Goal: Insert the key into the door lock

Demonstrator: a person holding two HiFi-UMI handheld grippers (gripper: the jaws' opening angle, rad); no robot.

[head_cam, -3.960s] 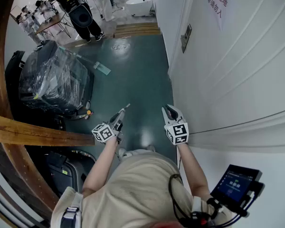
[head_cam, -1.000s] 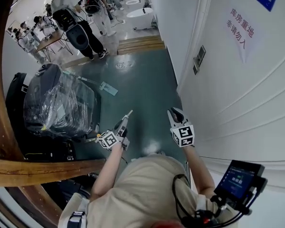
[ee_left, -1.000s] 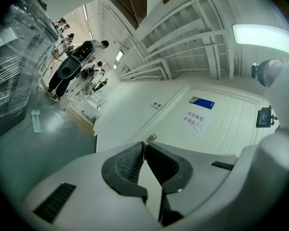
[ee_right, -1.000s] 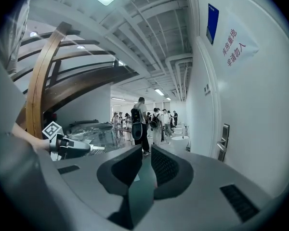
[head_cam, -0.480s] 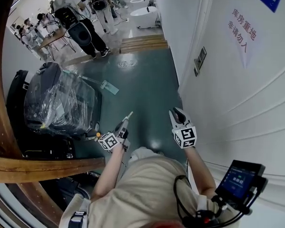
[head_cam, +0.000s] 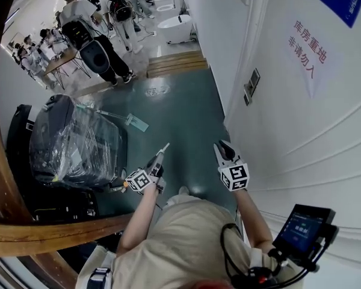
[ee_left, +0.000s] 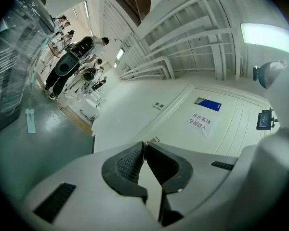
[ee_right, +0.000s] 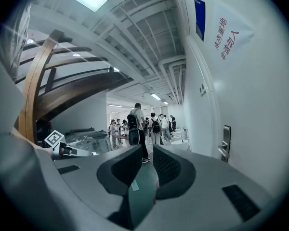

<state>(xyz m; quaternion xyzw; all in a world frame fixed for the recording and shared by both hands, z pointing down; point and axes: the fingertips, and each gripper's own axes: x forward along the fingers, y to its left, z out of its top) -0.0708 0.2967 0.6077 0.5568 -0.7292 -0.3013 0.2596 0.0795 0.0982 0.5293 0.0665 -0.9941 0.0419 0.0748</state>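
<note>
L gripper (ee_left: 143, 145): jaws shut, tips pinching a thin key (head_cam: 165, 146) that pokes fwd past them. R gripper (ee_right: 147, 154): 2 jaws apart w/ a narrow gap, nothing btwn. Both are held side by side over the green floor (head_cam: 180, 107). Door lock (ee_right: 225, 142), plate + handle, sits on the white door (head_cam: 301, 119) ahead on the R, well apart from the key.

The left hand-held gripper (head_cam: 162, 150) hides all but a thin edge of the key (ee_left: 144, 146) pinched between its jaws.
</note>
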